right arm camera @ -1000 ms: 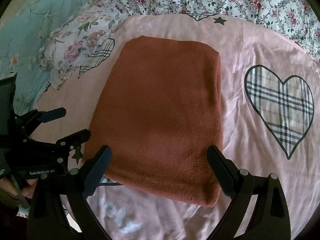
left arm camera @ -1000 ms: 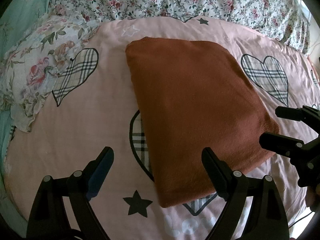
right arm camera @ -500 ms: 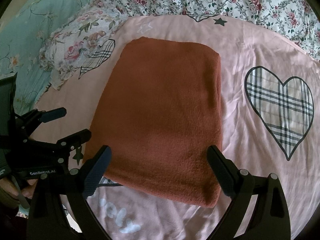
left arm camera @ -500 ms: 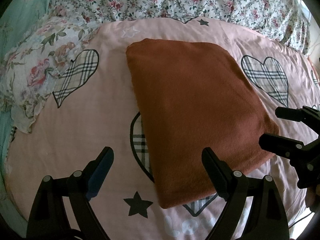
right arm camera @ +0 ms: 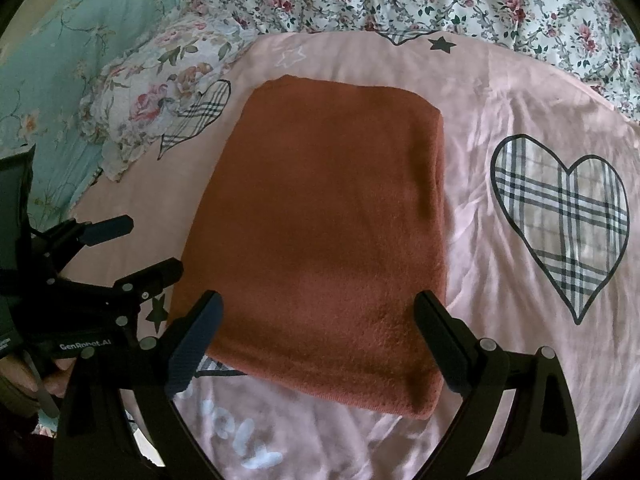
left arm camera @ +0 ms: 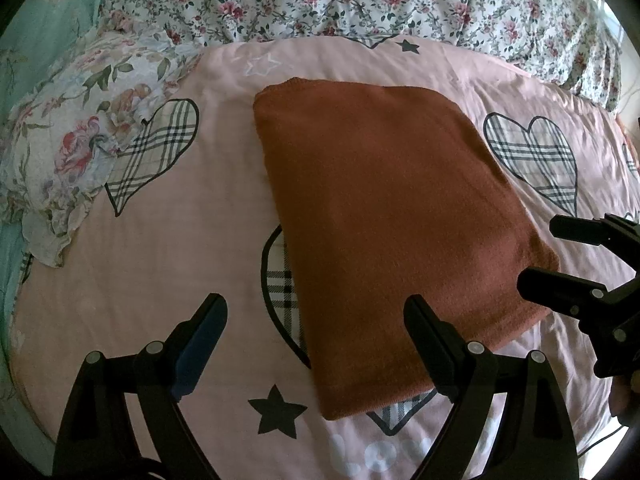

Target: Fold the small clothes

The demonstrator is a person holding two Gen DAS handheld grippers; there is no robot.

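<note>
Rust-brown cloth point(left arm camera: 384, 220) folded rectangular, flat on pink sheet point(left arm camera: 160, 248) | left tongs point(left arm camera: 316, 332) spread | right tongs point(right arm camera: 320, 332) spread

Folded garment point(left arm camera: 384, 208): rust-brown cloth, matt, fuzzy fleece-like nap, fine knit-look edge. Pink bed cover point(left arm camera: 180, 264): smooth thin cloth w/ slight sheen, printed plaid hearts & stars, light creases on its right side in right wrist view. Floral quilt point(left arm camera: 360, 0): matt cotton-look cloth, puckered. Floral pillow point(left arm camera: 80, 128): soft matt cloth, frilled edge. Left claw point(left arm camera: 316, 328) & right claw point(right arm camera: 318, 328): matt black plastic, small shiny metal pins; pads point(right arm camera: 192, 344) look dark blue, ribbed.
</note>
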